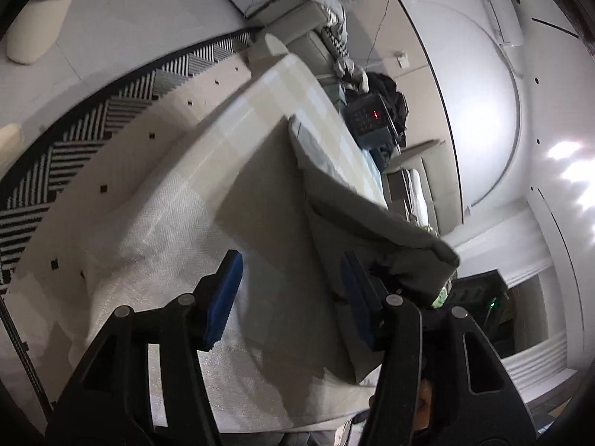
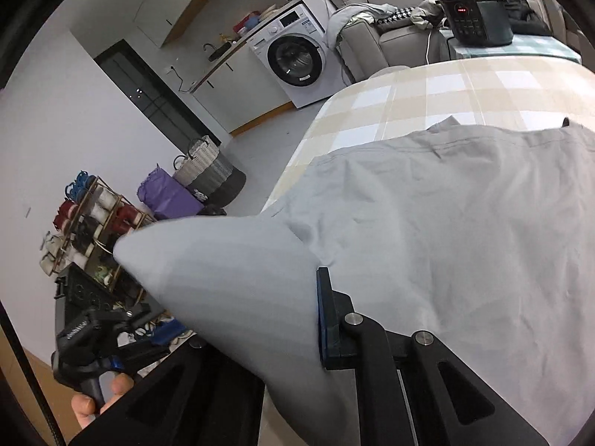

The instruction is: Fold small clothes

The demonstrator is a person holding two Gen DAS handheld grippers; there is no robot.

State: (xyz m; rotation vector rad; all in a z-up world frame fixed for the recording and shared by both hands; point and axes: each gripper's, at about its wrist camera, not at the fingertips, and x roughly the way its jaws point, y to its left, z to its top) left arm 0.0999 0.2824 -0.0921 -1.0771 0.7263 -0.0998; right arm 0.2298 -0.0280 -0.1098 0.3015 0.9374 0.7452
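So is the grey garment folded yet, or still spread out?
Partly folded. The right gripper is shut on a corner of the grey garment, lifting it over the rest, which lies spread on the checked cloth.

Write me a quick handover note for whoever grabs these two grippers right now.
Left gripper: open, holds nothing; grey cloth lies beneath and beside its fingers.
Right gripper: shut on a lifted corner of the grey garment.
Garment: mostly spread on the checked tablecloth, one flap raised off the surface.
Done: one corner gripped and lifted.
Left: probably carry that corner across to finish the fold, release, then smooth and fold again.
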